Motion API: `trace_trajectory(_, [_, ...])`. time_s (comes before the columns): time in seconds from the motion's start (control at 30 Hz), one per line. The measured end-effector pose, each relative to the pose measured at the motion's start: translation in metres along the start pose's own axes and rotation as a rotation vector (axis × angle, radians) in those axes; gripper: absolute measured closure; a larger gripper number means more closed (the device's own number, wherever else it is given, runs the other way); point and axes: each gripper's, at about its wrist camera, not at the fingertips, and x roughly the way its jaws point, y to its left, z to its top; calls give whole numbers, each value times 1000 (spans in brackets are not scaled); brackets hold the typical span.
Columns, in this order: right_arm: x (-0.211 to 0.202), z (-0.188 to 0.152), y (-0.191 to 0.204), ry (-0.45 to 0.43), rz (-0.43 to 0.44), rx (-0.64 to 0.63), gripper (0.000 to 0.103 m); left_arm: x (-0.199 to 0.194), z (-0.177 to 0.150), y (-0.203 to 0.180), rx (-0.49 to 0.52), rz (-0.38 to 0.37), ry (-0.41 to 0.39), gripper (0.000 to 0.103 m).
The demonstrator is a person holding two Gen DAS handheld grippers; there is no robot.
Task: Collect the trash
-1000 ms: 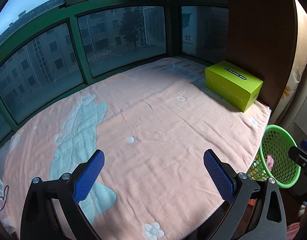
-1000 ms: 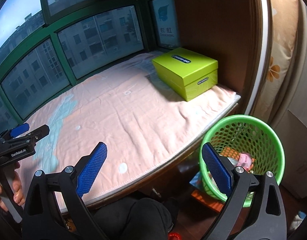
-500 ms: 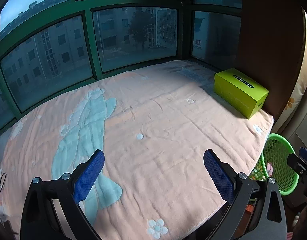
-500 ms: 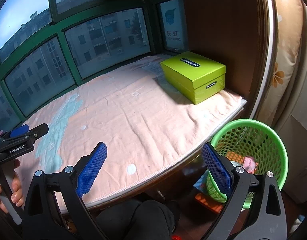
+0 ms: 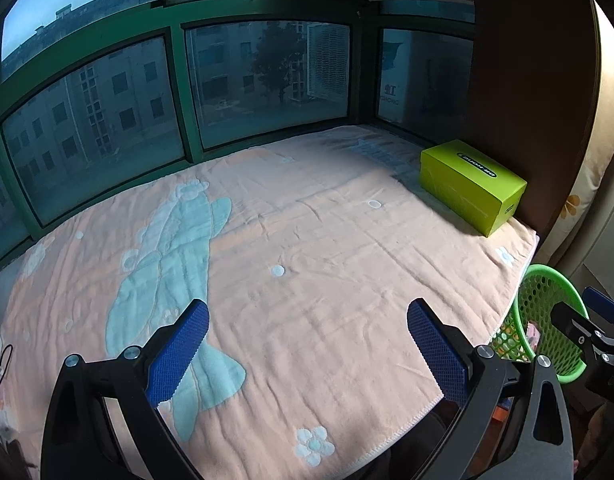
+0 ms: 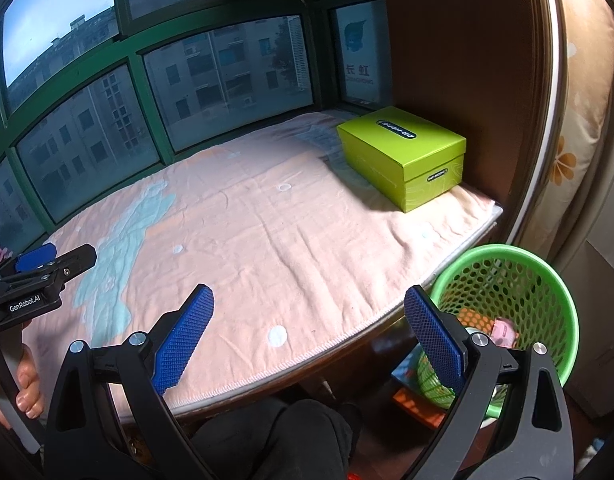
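Observation:
A green mesh waste basket (image 6: 547,276) stands on the floor at the right end of the window seat; it also shows in the left wrist view (image 5: 547,304). Pink and orange wrappers (image 6: 503,330) lie inside it. My right gripper (image 6: 309,328) is open and empty, held above the seat's front edge, its right finger over the basket's rim. My left gripper (image 5: 307,340) is open and empty above the pink blanket (image 5: 307,240). I see no loose trash on the blanket.
A lime-green shoe box (image 6: 403,156) sits at the blanket's far right, against a brown wooden panel (image 6: 467,60). Green-framed windows (image 5: 187,92) curve around the back. The person's dark-clothed knee (image 6: 275,436) is below the seat edge. A flowered cushion (image 6: 579,112) stands at right.
Both grippers have drawn back and risen a little, so more of the blanket and windows shows. Both stay open and empty.

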Motion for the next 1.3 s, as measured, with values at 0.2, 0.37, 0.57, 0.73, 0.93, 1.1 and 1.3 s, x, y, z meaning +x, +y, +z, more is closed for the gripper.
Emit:
trace_trajectory(0.2, [1,-1,2,2,2,-3,8,-2,-4,-3,19,5,-8,7])
trace_trajectory(0.37, [1,-2,3,2,2,-7,8,-5,-6,-4,29,14,-18,7])
trace_trajectory(0.57, [1,-3,5,5,0,-5,8,-5,-7,-3,26,21,-15,7])
trace_trajectory(0.73, [1,-3,4,6,3,-3,8,-4,-7,-4,34,30,-15,7])
trace_trajectory(0.93, [1,-4,5,8,5,-2,8,-5,-7,-4,41,41,-21,7])
trace_trajectory(1.1, [1,-4,6,7,6,-1,8,-6,-8,-3,44,45,-28,7])
trace_trajectory(1.3, [3,-5,7,11,8,-5,8,-7,-8,-3,46,48,-31,7])
